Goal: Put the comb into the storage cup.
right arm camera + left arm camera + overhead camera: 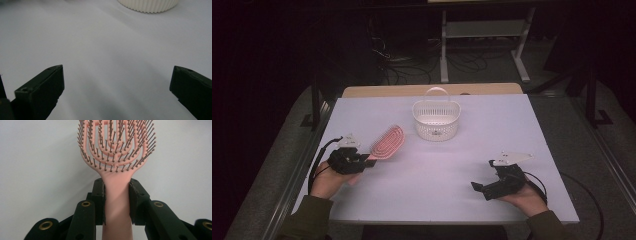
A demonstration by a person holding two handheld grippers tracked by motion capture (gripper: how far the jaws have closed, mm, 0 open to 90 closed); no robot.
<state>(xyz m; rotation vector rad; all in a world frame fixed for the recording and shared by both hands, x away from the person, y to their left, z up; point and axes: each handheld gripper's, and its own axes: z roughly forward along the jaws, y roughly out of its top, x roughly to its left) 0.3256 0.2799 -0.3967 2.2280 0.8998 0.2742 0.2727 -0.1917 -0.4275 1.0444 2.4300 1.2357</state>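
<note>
The room beyond lay dark; a pale table (512, 130) carried the work. The pink hairbrush (387, 142) lay near the table's left side, its long axis slanting away and rightward, head toward the white basket (436, 120). The left gripper (362, 161) pinched its handle, which ran out of sight below the jaws. The right gripper (479, 189) rested low near the front edge, pointing left, jaws wide and holding nothing.
</note>
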